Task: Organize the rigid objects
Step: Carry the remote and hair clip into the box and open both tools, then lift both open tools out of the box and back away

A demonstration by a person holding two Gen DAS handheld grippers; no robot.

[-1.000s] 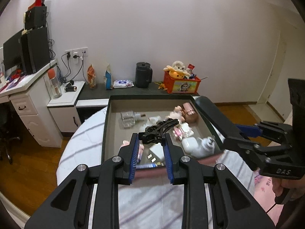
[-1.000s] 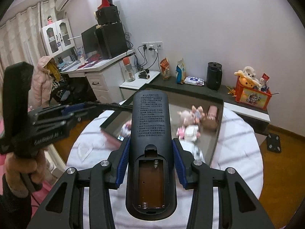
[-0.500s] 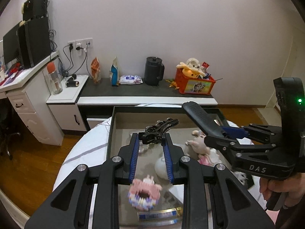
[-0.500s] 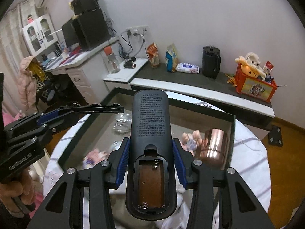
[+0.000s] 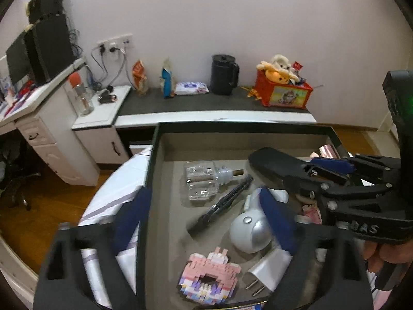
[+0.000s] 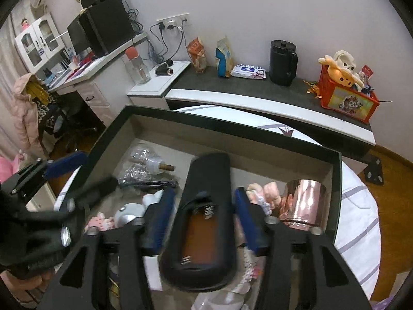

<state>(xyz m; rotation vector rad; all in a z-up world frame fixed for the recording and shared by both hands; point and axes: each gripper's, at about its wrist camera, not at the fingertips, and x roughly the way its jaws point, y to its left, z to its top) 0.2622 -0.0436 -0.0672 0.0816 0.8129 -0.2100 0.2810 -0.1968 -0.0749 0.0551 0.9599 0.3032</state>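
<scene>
The black remote (image 6: 204,206) lies back-up, its battery bay uncovered with springs showing, over the dark-rimmed tray (image 6: 258,135); the right gripper (image 6: 204,214) has just been opening, blue pads clear of the remote's sides. The left gripper (image 5: 206,217) has just sprung wide, empty, above the black clip (image 5: 224,204) lying in the tray.

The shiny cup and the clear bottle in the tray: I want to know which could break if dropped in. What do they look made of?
The cup looks like polished metal with a rose-gold finish: it mirrors nearby objects sharply. The bottle is transparent with bright glints and a cork-like stopper; glass seems likely, though clear plastic cannot be ruled out.
</scene>
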